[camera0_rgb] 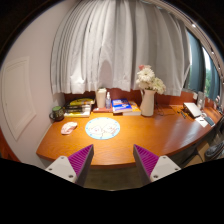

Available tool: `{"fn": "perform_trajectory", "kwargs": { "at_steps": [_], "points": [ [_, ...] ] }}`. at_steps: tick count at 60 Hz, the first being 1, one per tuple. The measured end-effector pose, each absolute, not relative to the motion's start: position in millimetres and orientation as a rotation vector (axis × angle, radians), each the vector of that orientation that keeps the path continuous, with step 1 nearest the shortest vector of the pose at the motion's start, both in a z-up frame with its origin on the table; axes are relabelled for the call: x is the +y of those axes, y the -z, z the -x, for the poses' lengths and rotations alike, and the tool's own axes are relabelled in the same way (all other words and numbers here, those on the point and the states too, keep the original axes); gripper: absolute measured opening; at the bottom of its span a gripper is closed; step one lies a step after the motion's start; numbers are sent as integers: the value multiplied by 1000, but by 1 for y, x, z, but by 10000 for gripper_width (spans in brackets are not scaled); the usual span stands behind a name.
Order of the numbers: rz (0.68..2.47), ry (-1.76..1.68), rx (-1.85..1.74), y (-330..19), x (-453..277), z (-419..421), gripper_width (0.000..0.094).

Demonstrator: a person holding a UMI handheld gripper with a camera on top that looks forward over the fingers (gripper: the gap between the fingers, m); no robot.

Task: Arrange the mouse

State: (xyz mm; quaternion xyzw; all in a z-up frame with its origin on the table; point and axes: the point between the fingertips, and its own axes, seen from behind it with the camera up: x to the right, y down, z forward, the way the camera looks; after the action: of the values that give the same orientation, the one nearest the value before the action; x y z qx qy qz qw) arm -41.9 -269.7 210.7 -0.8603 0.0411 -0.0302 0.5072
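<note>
A small pinkish mouse (68, 127) lies on the wooden table (140, 135) at its far left, left of a round pale mouse mat (102, 128). My gripper (112, 160) is well back from the table's near edge, high above it. Its two fingers with purple pads (81, 158) stand wide apart with nothing between them. The mouse and mat are far beyond the fingertips.
At the back stand a vase of white flowers (148, 95), a white box (101, 98), stacked books (80, 106) and a dark cup (57, 114). A laptop (196, 110) sits at the far right. White curtains (110, 45) hang behind.
</note>
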Motion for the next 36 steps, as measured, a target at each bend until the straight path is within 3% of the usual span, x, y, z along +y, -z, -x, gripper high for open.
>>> {"fn": "perform_trajectory", "kwargs": {
  "at_steps": [2, 12, 23, 36],
  "points": [
    [2107, 70, 97, -158, -250, 63, 788],
    [2203, 14, 100, -83, -224, 125, 792],
    [2298, -76, 63, -27, -181, 201, 792],
    [2348, -135, -9, 7, -110, 275, 794]
  ]
}}
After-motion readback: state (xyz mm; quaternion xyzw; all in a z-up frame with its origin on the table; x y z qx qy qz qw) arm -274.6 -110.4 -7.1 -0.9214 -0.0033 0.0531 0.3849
